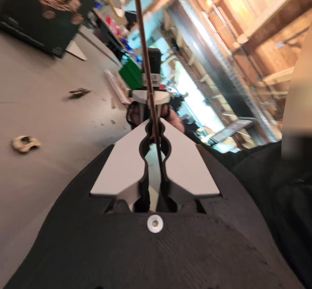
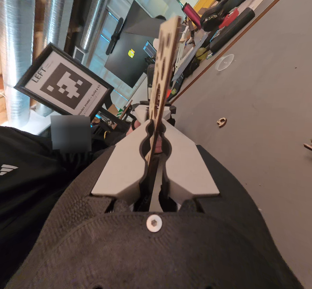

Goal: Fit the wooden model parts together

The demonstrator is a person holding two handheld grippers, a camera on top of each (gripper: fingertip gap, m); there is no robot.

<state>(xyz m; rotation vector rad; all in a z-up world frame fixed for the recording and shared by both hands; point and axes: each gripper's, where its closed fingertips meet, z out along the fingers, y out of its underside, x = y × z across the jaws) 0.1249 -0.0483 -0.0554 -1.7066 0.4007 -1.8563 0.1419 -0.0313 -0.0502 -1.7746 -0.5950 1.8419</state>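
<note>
Plywood sheet [image 1: 147,71], laser-cut and seen edge-on, is clamped between both pairs of fingers: the left gripper [image 1: 155,125] and right gripper [image 2: 156,125] face each other, each closed on it. Left of the left fingers, loose wooden pieces [image 1: 25,144] and a dark box [image 1: 38,15] lie on the grey worktop [image 1: 50,94]. Right of the right fingers lies bare worktop up to its brown edge.

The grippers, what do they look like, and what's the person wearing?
Both the left gripper and right gripper have a black, ridged printed body, a pale hex screw at its centre, and light grey wedge fingers with black scalloped inner edges. The person wears black clothing with white stripes.
</note>
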